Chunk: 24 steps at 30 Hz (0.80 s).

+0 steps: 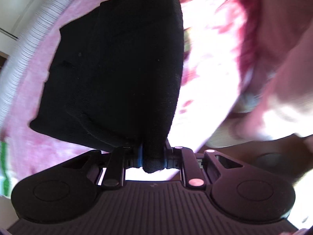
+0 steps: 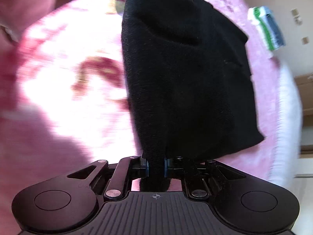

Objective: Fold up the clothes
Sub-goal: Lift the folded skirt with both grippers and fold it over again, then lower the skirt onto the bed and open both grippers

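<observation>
- My left gripper (image 1: 153, 157) is clamped on a bunched corner of the black garment (image 1: 117, 68) — blue pads (image 1: 139, 157) press the fabric from both sides, and a small nub of cloth pokes out below them.
- My right gripper (image 2: 156, 169) is clamped the same way on another bunched bit of the same black garment (image 2: 185, 78); blue pads (image 2: 147, 168) bite into the cloth, and a tuft sticks out toward the gripper body.
- Both sets of jaws are nearly together, with only the pinched cloth between them.
- Gripper bodies: black plastic, ribbed centre plate, round bosses either side, bare metal pivot pins.
- Garment: matte black knit, fine ribbed texture, soft and thick-looking. No print that I can see.
- It fans out from each pinch point into a broad slab with straight edges and square-ish corners. Several layers show at the edges, so it looks already doubled over.
- It sits over the pink bedspread (image 1: 29, 107) with a dark red floral print — whether the far edge touches the spread I can't tell.
- The bedspread is blown out white in the sunlit middle and motion-blurred.
- White ribbed edging (image 1: 29, 39) runs along the spread's border in the left view.
- A green, white and blue folded item (image 2: 268, 27) lies on the bed, well apart from the garment.
- Blurred pink sleeve (image 1: 283, 68) at the right edge of the left view.
</observation>
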### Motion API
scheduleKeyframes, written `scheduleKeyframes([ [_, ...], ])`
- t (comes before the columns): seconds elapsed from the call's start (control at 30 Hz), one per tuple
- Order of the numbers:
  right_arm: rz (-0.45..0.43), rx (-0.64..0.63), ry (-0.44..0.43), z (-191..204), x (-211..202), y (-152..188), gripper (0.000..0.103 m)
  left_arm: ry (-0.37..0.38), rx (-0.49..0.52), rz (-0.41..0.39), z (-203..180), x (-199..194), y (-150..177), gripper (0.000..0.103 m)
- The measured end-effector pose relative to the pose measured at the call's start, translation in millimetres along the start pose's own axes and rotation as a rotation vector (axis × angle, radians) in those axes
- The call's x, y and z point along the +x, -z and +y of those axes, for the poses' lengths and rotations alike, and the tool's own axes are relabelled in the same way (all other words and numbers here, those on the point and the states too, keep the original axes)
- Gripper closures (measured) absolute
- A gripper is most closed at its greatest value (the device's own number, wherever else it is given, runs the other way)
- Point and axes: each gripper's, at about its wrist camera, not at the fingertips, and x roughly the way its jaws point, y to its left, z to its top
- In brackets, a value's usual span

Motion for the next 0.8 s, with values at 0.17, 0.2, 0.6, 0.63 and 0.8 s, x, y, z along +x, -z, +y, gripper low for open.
scheduleKeyframes([
  [0.17,-0.013,0.082,-0.189,-21,-29,-4,0.091,0.106,-0.164,-0.028,33,-29,-4,0.088],
  [0.2,-0.028,0.131,-0.227,-39,-32,-3,0.091,0.114,-0.212,-0.043,50,-34,-4,0.088],
  [0.6,-0.127,0.462,-0.243,-268,-8,21,0.089,0.012,-0.608,-0.211,283,-30,0,0.081],
  [0.63,-0.127,0.511,-0.217,-285,6,21,0.088,-0.028,-0.680,-0.213,298,-20,5,0.078],
  [0.8,-0.113,0.880,0.022,-353,64,30,0.065,-0.114,-1.122,-0.232,367,28,46,0.071],
])
